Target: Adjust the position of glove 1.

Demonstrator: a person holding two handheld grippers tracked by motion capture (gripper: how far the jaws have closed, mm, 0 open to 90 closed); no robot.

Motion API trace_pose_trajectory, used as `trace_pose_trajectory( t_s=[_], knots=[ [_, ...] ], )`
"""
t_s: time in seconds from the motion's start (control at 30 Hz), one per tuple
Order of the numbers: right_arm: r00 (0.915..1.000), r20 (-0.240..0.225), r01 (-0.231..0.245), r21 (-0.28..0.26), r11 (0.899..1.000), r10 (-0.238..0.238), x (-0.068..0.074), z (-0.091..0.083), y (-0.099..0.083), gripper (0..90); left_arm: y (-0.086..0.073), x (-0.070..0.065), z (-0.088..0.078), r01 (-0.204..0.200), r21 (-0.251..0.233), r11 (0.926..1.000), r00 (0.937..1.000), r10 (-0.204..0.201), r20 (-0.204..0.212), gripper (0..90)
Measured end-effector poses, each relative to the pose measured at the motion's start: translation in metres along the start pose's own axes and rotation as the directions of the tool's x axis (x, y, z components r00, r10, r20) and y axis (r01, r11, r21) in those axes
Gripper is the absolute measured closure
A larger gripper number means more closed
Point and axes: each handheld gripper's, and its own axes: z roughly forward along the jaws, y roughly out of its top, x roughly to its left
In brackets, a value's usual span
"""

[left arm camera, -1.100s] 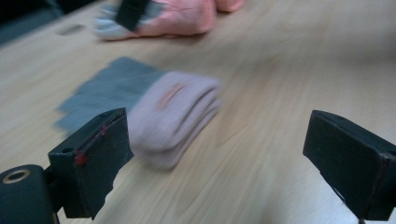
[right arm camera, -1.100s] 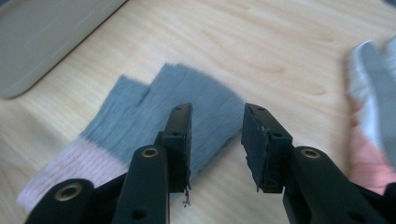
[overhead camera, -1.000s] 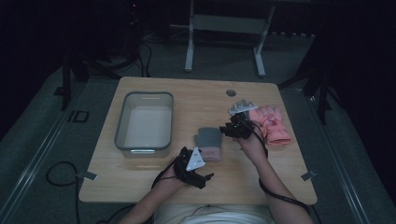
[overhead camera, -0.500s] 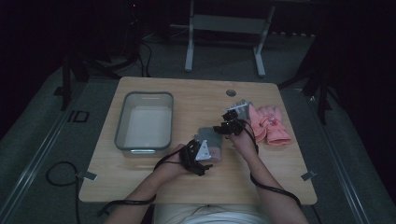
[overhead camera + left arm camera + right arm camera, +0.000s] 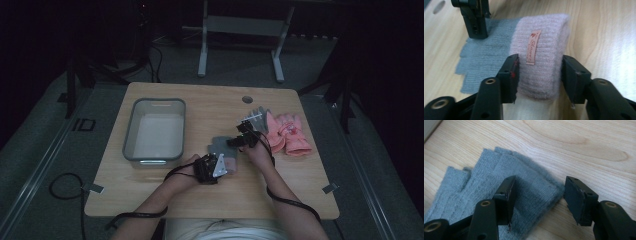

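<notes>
Knit glove (image 5: 221,150) lies flat on the wooden table (image 5: 200,107), grey finger end away from the person, pink cuff (image 5: 541,60) toward them. Left gripper (image 5: 209,169) sits at the cuff: jaws wide apart, straddling the cuff edge, one on each side, no pinch yet. Right gripper (image 5: 240,141) is at the grey finger end (image 5: 499,182): jaws also apart, one over the knit, the other out over bare wood past the corner, holding nothing. A pink glove pair (image 5: 289,134) and a grey glove (image 5: 258,116) lie just beside the right hand; a clear bin (image 5: 155,131), empty, stands at the left.

Likely step: grab both ends of the knit glove, to lift or fold it. To do it well, lower the left jaws so both cuff layers get caught, not just the top one with the label (image 5: 532,47). The right gripper should move further onto the fabric; a corner bite looks prone to slip. Close both before lifting.
</notes>
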Motion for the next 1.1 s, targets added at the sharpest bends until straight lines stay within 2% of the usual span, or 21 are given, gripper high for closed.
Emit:
trace_pose_trajectory(
  t_s=[0.07,0.1,0.13,0.17,0.2,0.27,0.3,0.33,0.4,0.47,0.5,0.53,0.67,0.87,0.9,1.03,1.1],
  knots=[
    [1.0000,-0.006,0.001,0.004,1.000,-0.001,0.001,0.000,0.001,48.6,0.001,-0.001,0.001,-0.019,0.007,0.9998,0.9997,0.019,-0.011,51.5],
    [0.9998,-0.022,-0.003,0.008,1.000,0.003,0.001,0.000,0.001,52.3,0.001,0.000,0.000,-0.019,0.012,0.9997,0.9998,0.019,-0.009,53.5],
    [0.9998,-0.022,-0.003,0.008,1.000,0.003,0.001,0.000,0.001,52.3,0.001,0.000,0.000,-0.019,0.012,0.9997,0.9998,0.019,-0.009,55.6],
    [0.9989,-0.046,-0.009,0.016,1.000,0.009,0.003,0.000,0.001,61.3,0.002,0.002,-0.001,-0.003,0.015,0.9999,1.0000,0.003,0.001,58.8],
    [0.9985,-0.054,-0.007,0.018,1.000,0.008,0.004,0.001,0.002,62.4,0.003,0.003,-0.001,0.001,0.016,0.9999,1.0000,-0.001,0.005,60.2],
    [0.9980,-0.063,0.003,0.023,1.000,-0.001,0.006,0.000,0.003,72.7,0.004,0.006,-0.002,0.025,0.022,0.9995,0.9996,-0.025,0.016,65.4],
    [0.9972,-0.075,-0.002,0.024,1.000,0.003,0.007,0.000,0.004,73.9,0.005,0.007,-0.003,0.032,0.028,0.9991,0.9992,-0.033,0.022,67.1],
    [0.9976,-0.068,0.009,0.025,1.000,-0.007,0.009,0.000,0.004,75.1,0.006,0.009,-0.003,0.046,0.028,0.9986,0.9986,-0.047,0.026,68.3],
    [0.9969,-0.078,0.014,0.018,1.000,-0.013,0.011,-0.002,0.005,76.3,0.008,0.012,-0.005,0.075,0.039,0.9964,0.9964,-0.076,0.038,69.9],
    [0.9955,-0.095,0.012,0.010,1.000,-0.011,0.012,-0.004,0.006,76.3,0.008,0.012,-0.005,0.075,0.039,0.9964,0.9964,-0.076,0.038,70.3],
    [0.9955,-0.095,0.012,0.010,1.000,-0.011,0.012,-0.004,0.006,76.5,0.011,0.016,-0.008,0.106,0.043,0.9934,0.9922,-0.109,0.061,70.3],
    [0.9932,-0.112,0.030,-0.008,1.000,-0.031,0.014,-0.010,0.007,76.7,0.012,0.016,-0.009,0.110,0.045,0.9929,0.9918,-0.112,0.061,70.9],
    [0.9900,-0.134,0.039,-0.043,0.998,-0.044,0.015,-0.022,0.010,76.8,0.016,0.023,-0.014,0.131,0.056,0.9898,0.9880,-0.135,0.075,71.1],
    [0.9830,-0.171,0.053,-0.091,0.994,-0.068,0.017,-0.042,0.017,76.8,0.026,0.032,-0.029,0.140,0.049,0.9889,0.9867,-0.144,0.076,71.1],
    [0.9802,-0.181,0.061,-0.114,0.992,-0.081,0.019,-0.052,0.021,76.8,0.030,0.037,-0.037,0.137,0.044,0.9896,0.9876,-0.140,0.072,71.1],
    [0.9779,-0.187,0.066,-0.143,0.988,-0.093,0.021,-0.064,0.027,76.8,0.034,0.045,-0.048,0.139,0.037,0.9896,0.9873,-0.142,0.072,71.2],
    [0.9756,-0.191,0.076,-0.165,0.983,-0.107,0.024,-0.073,0.034,76.8,0.036,0.054,-0.057,0.137,0.042,0.9896,0.9871,-0.140,0.077,71.2]
  ],
)
